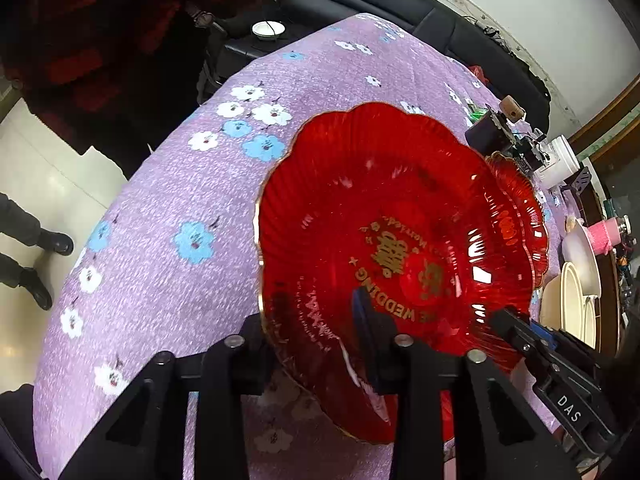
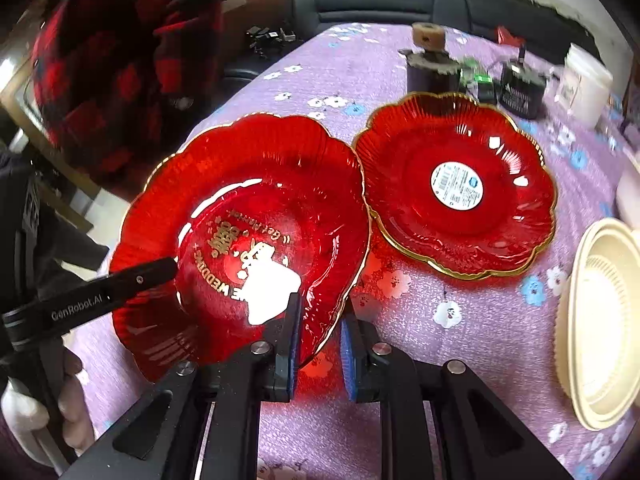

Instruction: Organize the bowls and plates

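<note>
- So there's a red plate (image 2: 248, 232) with gold "WEDDING" lettering held up tilted over the table (image 2: 440, 344), and both grippers are on it at once.
- Left gripper (image 1: 316, 344): its jaws straddle the near rim, 1 finger on top of the plate and the other underneath, seen through the red glass. Looks to me like they're closed on the rim and carrying it.
- Right gripper (image 2: 320, 344): its jaws also straddle the rim, on the edge that faces the stack. The left pad sits against the plate, but the right pad shows a gap from the rim, so I'd call these jaws open, not pinching.
- Where it goes: a stack (image 2: 460, 188) of matching red plates lies flat on the table just to the right of the held plate, top 1 has a round white sticker. The held plate's right edge nearly touches the stack's left rim.
- The key relation: the stack is to the right and a bit farther away from both sets of jaws, and the right gripper is the nearer 1 to it.
- My guess is the plate has to level out and shift right to land on the stack.
- Cream bowls (image 2: 600, 320) sit apart at the table's right edge.
</note>
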A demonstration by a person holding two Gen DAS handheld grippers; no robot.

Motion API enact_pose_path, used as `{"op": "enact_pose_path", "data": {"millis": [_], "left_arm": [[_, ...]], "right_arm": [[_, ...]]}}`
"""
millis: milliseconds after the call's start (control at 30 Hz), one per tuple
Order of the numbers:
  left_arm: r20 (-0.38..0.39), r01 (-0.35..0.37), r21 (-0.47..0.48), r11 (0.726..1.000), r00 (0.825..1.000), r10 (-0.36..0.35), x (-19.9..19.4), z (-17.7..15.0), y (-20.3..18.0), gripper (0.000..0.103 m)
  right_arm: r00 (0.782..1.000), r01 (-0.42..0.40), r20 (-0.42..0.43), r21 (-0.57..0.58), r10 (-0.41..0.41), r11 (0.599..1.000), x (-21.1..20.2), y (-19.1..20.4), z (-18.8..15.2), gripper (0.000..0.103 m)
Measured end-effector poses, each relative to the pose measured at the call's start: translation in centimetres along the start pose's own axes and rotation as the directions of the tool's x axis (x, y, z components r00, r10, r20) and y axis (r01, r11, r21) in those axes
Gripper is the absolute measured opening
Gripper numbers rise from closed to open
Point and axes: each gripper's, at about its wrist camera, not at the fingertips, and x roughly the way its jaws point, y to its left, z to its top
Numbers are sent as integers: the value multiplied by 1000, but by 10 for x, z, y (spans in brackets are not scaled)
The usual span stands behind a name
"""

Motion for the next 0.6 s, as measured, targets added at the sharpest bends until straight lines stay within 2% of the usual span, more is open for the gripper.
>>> {"op": "enact_pose_path", "data": {"millis": [367, 467, 600], "left_arm": [[18, -32, -12, 999, 999, 32, -24, -38, 8, 29], [19, -28, -30, 999, 999, 29, -22, -46, 11, 29], [27, -6, -77, 997, 1000, 9, -28, -49, 11, 34]], "right_arm": [[1000, -30, -4, -71, 30, 997, -12, 15, -27, 19], [999, -42, -9, -61, 42, 997, -11, 15, -32, 19], [994, -109, 6, 35, 109, 993, -13, 3, -34, 21]]}}
